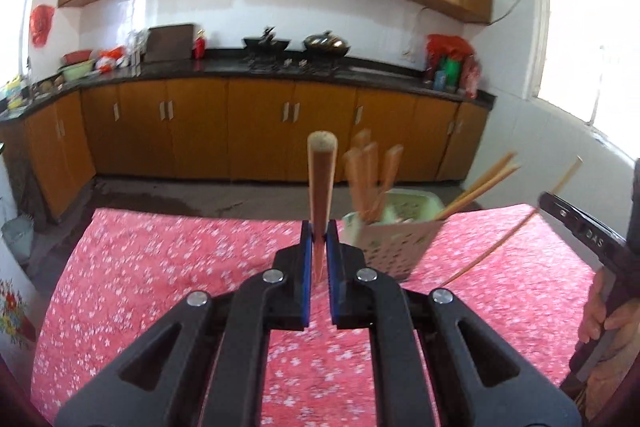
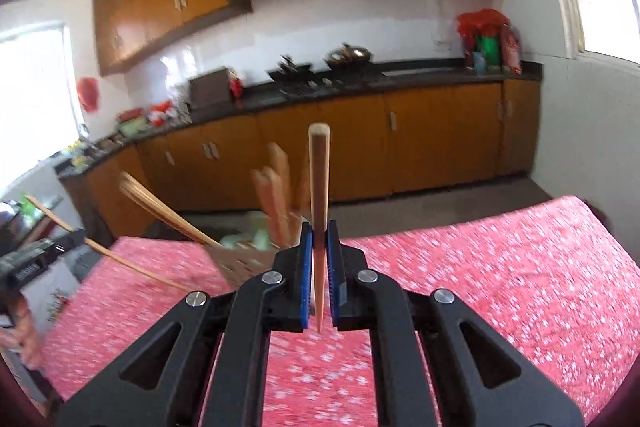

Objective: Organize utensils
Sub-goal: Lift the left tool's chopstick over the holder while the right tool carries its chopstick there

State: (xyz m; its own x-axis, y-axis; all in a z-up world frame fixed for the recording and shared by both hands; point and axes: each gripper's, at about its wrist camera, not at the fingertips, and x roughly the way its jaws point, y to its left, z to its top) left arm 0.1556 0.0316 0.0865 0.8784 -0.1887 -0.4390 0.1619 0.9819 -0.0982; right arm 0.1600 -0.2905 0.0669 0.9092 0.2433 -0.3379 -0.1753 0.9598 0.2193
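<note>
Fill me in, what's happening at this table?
A person is sorting chopsticks with a handheld gripper in each hand. The left gripper is shut on one wooden chopstick, and the right gripper is shut on another chopstick. Both are held above the red floral tablecloth, near a pale green perforated holder that already has utensils standing in it.

One wooden chopstick (image 1: 320,183) stands upright, clamped low on its shaft, thick end at twelve o'clock. A second chopstick (image 2: 319,203) stands likewise. At one o'clock in the left wrist view, the pale perforated holder (image 1: 394,245) carries leaning chopsticks.
</note>
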